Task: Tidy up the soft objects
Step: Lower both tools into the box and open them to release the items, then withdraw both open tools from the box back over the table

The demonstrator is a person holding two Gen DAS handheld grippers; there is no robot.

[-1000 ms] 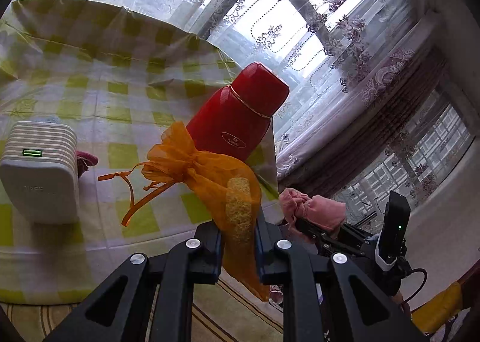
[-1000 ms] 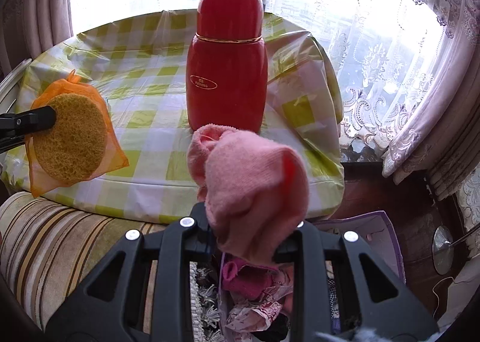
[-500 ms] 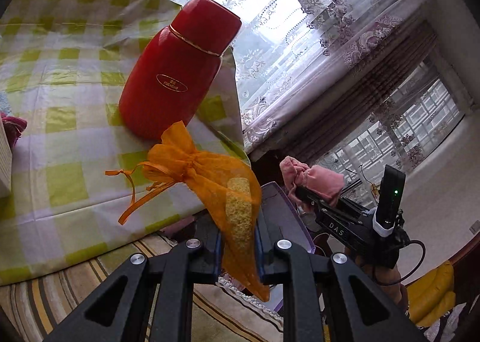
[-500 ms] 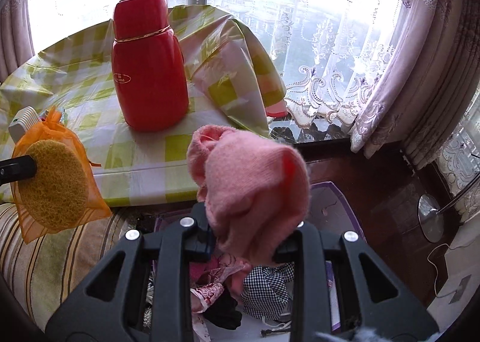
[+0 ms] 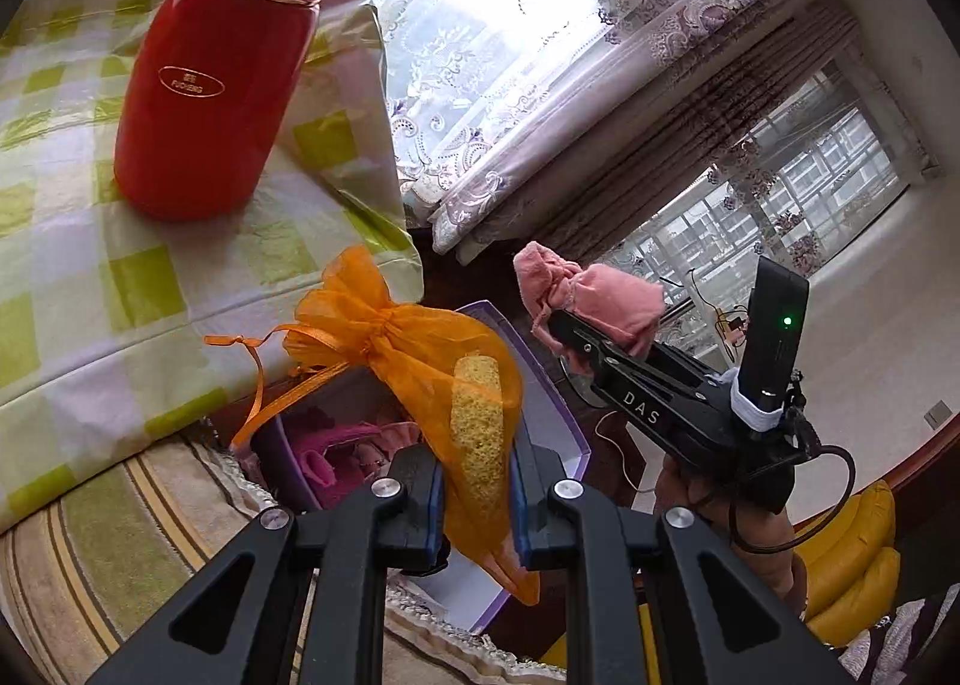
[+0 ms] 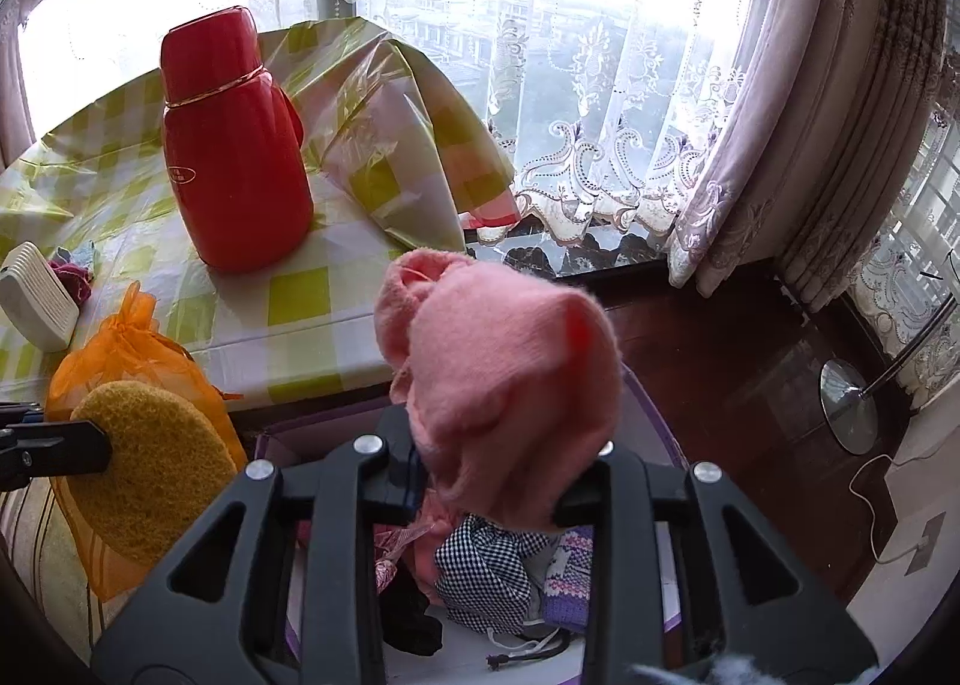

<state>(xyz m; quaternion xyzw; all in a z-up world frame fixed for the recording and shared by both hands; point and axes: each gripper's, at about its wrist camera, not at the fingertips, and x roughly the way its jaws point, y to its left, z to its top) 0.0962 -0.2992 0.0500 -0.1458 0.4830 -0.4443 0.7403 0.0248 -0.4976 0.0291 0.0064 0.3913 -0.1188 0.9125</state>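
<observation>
My left gripper (image 5: 477, 481) is shut on an orange mesh pouch (image 5: 420, 349) that holds a round yellow sponge (image 5: 477, 433). The pouch hangs over the near corner of an open purple box (image 5: 543, 385) with several clothes in it. A pink knitted cloth (image 6: 510, 379) sits between the pads of my right gripper (image 6: 489, 481), whose jaws are opening. The cloth hangs above the same purple box (image 6: 651, 409). In the right wrist view the orange pouch (image 6: 150, 457) is at the lower left, beside the box. The left wrist view shows the right gripper (image 5: 570, 337) with the pink cloth (image 5: 606, 295).
A red thermos (image 6: 234, 144) stands on the table (image 6: 354, 319) with the green checked cloth, left of the box. On that table's left edge lies a white ribbed device (image 6: 36, 295). A striped cushion (image 5: 108, 535) lies below. Curtains and a lamp base (image 6: 846, 403) are to the right.
Both grippers have swung right, off the table edge, and now hang over the purple box. Each still carries its item. The thermos has slid left in both views.
</observation>
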